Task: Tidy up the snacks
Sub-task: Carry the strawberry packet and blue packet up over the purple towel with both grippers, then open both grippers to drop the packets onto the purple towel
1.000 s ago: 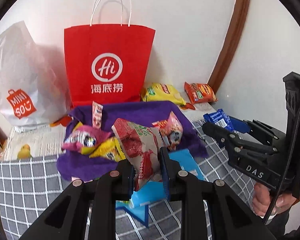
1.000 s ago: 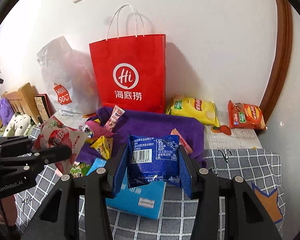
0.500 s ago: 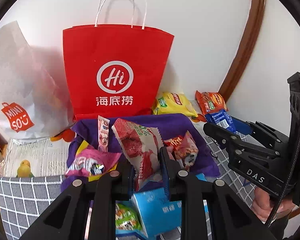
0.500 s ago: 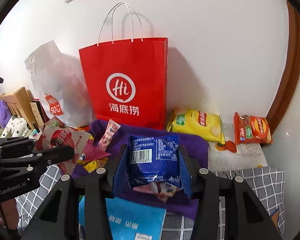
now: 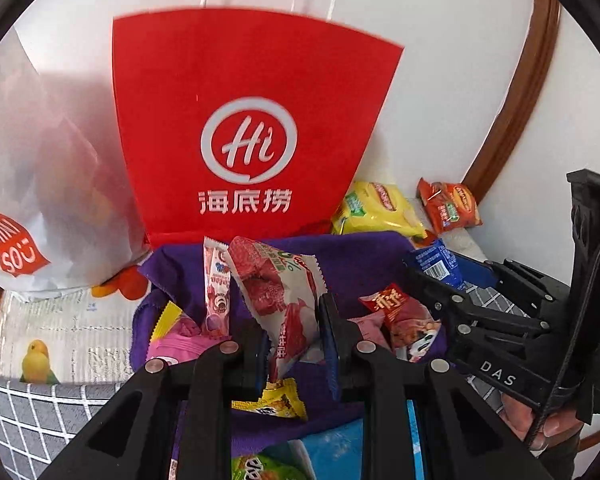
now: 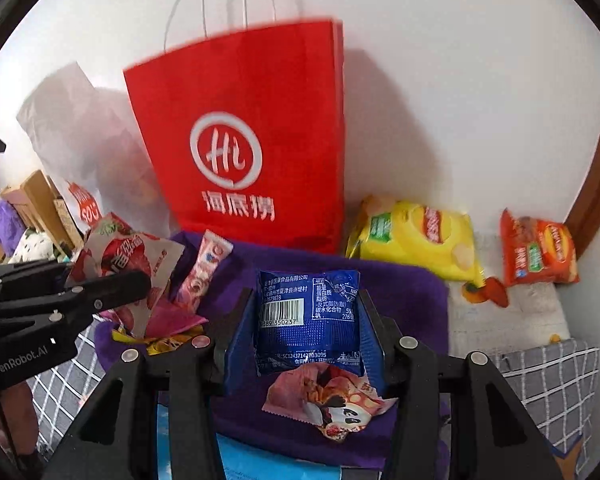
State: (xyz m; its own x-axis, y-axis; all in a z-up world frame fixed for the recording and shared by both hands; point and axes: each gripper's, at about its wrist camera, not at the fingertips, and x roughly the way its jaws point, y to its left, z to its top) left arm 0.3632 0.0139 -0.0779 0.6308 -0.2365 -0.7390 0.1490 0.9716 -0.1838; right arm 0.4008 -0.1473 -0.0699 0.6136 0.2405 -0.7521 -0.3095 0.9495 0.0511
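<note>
Red paper bag point(image 5: 256, 128) stands against the wall, likely the destination. The left gripper point(image 5: 294, 334) pinches one red-and-white packet point(image 5: 280, 300); the right gripper point(image 6: 306, 320) clamps one blue packet point(image 6: 308, 316). Both hang over the purple cloth point(image 6: 404, 300). Two chip bags, yellow point(image 6: 416, 236) and orange point(image 6: 540, 250), lie at the wall.

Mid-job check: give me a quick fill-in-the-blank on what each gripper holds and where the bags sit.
1. The left gripper is shut on a ____ and white snack packet.
2. The right gripper is shut on a ____ packet with a barcode.
3. The red paper bag stands behind the ____ cloth.
4. The yellow chip bag lies left of the ____ one.

Missing words: red; blue; purple; orange
</note>
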